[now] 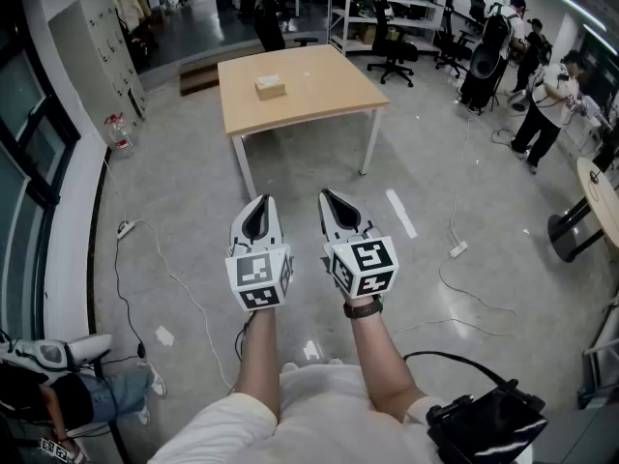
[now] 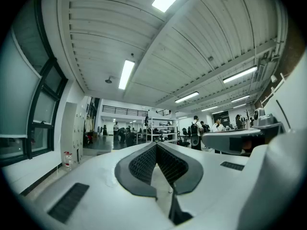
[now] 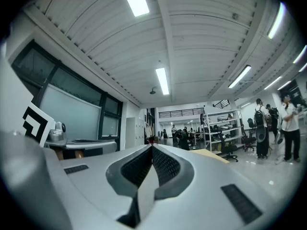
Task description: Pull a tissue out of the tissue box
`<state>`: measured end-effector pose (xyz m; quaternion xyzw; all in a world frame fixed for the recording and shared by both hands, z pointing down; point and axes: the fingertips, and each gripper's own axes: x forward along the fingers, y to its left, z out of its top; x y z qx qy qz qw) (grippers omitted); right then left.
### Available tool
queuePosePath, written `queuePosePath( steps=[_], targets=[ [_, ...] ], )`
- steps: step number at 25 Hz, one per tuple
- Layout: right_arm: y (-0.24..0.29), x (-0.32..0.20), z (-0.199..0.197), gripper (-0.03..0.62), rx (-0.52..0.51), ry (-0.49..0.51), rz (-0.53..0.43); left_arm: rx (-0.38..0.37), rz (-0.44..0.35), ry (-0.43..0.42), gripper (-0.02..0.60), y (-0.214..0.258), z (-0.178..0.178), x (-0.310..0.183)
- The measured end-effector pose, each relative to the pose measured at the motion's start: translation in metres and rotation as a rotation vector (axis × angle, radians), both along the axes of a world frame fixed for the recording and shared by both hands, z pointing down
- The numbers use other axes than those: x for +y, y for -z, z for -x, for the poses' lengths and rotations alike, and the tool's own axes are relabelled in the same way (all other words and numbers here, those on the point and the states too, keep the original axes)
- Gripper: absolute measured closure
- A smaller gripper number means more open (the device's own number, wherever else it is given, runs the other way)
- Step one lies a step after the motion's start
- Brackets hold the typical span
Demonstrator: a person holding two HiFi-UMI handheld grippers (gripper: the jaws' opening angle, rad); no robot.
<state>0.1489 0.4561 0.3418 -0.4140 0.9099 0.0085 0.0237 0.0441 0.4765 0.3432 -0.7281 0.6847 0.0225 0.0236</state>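
A tan tissue box lies on the far half of a light wooden table, well ahead of me across the grey floor. My left gripper and right gripper are held side by side in front of my body, level and pointing toward the table, far short of it. In the left gripper view the left gripper has its jaws closed tip to tip with nothing between them. In the right gripper view the right gripper is shut and empty too, and a corner of the table shows beyond it.
Cables and a power strip trail over the floor to the right of my path, another strip to the left. People stand at the far right near office chairs. A round table edges in at right.
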Motion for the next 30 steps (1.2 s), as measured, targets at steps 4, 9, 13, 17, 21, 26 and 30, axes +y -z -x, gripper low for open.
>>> queuePosePath(
  steps=[4,9,13,17,21,26,30],
  targets=[
    [-0.005,-0.007,0.001,0.591,0.056,0.012,0.015,0.064,0.019,-0.047,0.580,-0.020,-0.010,-0.009],
    [-0.012,-0.003,0.003,0.591,0.037,0.024,0.021,0.032,0.026,-0.024,0.580,-0.026,-0.015,-0.002],
    [-0.019,-0.001,-0.008,0.591,0.034,0.047,0.004,0.013,0.005,-0.003,0.580,-0.021,-0.033,-0.002],
    [-0.006,-0.004,-0.025,0.591,0.057,0.055,-0.059,0.003,0.006,0.010,0.580,-0.013,-0.054,-0.011],
    [-0.013,0.005,-0.035,0.591,0.065,0.077,-0.055,0.020,-0.019,0.011,0.580,-0.012,-0.064,-0.001],
    [-0.020,-0.009,-0.061,0.591,0.001,0.130,0.006,0.035,-0.027,0.001,0.580,-0.007,-0.089,-0.016],
    [-0.028,-0.026,-0.068,0.591,0.030,0.111,0.012,0.071,-0.058,-0.017,0.580,-0.005,-0.095,-0.030]
  ],
)
